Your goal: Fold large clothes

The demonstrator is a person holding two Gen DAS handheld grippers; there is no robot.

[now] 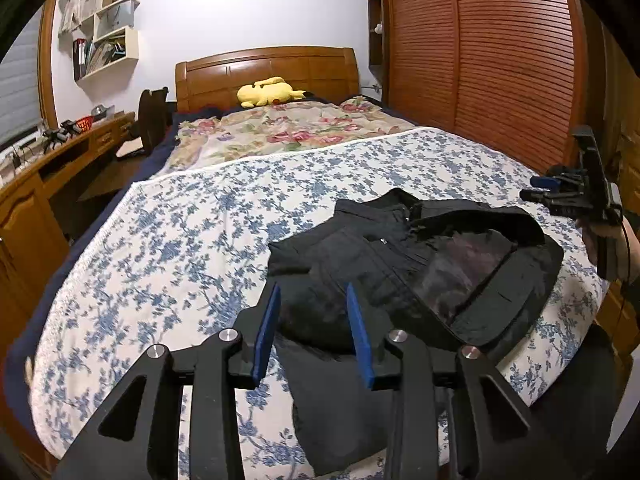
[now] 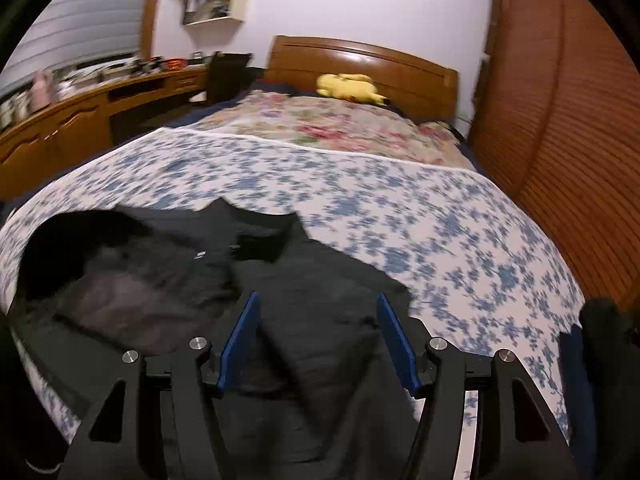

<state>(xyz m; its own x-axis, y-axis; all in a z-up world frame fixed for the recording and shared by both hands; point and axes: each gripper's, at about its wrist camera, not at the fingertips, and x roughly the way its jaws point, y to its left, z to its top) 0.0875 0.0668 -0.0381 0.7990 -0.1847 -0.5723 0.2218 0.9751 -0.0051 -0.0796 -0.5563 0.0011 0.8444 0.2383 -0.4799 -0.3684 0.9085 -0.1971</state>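
With the black zip-up jacket lying part-folded on the blue-flowered white bedspread, both the left gripper and right gripper stand parted and empty above the cloth, so the person would do best to re-grip an outer edge squarely before the next fold.

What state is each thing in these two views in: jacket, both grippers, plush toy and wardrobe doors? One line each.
Black jacket: lying on the bed, partly folded, lining showing.
Left gripper: open, nothing gripped.
Right gripper: open wide, nothing gripped.
Yellow plush toy: lying by the headboard.
Wardrobe doors: shut.
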